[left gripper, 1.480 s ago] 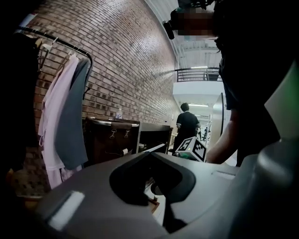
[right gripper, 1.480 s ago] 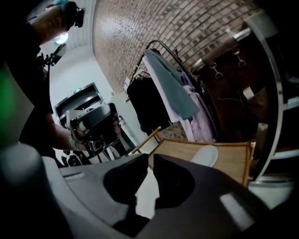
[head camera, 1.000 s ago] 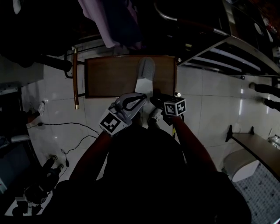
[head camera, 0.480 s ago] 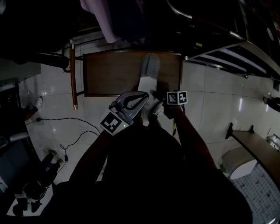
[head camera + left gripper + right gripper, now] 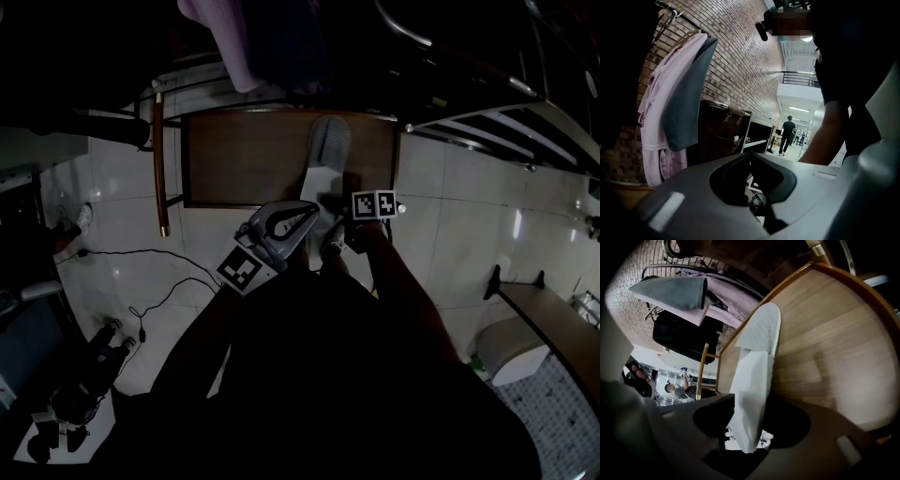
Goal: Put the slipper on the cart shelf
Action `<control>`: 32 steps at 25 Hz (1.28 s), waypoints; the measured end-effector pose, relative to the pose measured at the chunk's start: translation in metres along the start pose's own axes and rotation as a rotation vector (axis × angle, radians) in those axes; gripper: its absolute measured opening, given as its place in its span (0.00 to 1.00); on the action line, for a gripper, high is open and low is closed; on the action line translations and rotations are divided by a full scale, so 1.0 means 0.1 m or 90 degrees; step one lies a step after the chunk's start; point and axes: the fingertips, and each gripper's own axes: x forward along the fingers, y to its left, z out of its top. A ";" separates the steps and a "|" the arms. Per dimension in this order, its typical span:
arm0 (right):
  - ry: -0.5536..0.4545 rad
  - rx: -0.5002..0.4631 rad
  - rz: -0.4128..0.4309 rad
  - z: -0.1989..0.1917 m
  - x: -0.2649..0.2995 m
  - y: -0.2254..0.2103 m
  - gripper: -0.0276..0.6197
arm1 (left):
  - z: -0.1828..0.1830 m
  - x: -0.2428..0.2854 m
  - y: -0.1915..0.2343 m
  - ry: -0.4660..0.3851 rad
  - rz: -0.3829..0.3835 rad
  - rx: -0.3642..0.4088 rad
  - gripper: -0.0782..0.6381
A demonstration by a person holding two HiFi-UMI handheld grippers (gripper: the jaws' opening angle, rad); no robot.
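A pale grey slipper lies flat on the brown wooden cart shelf, toe pointing away from me. My right gripper is at its heel end, at the shelf's near edge. In the right gripper view the slipper runs out from between the jaws of the right gripper across the shelf boards. The jaws stand apart, with a dark gap beside the heel. My left gripper hovers just left of the heel with its tips together and nothing in it, as its own view of the left gripper also shows.
Clothes hang above the shelf's far side. A wooden cart post stands at its left. Cables and camera gear lie on the tiled floor at the left. A bench stands at the right.
My right gripper has moved a little forward to the shelf's near edge, and the slipper now lies slightly farther onto the shelf. The left gripper has barely shifted.
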 end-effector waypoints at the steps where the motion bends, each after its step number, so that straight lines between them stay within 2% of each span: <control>1: 0.005 0.004 -0.003 0.00 0.02 0.00 0.37 | -0.01 -0.01 0.01 0.001 0.002 -0.003 0.12; 6: -0.009 0.017 0.007 0.02 0.06 0.04 0.21 | -0.07 -0.04 0.03 0.005 0.004 -0.010 0.12; 10: -0.040 0.001 0.033 0.05 -0.03 0.17 0.15 | -0.07 -0.06 0.04 0.005 0.004 -0.008 0.12; 21: -0.141 -0.150 0.045 0.04 -0.96 0.74 0.14 | 0.19 -0.03 -0.22 -0.003 -0.008 0.022 0.11; 27: -0.235 -0.230 0.054 0.11 -1.61 1.14 0.14 | 0.44 0.06 -0.46 -0.011 -0.025 0.049 0.11; 32: -0.318 -0.353 0.045 0.16 -2.14 1.63 0.14 | 0.61 0.11 -0.64 -0.017 -0.019 0.062 0.11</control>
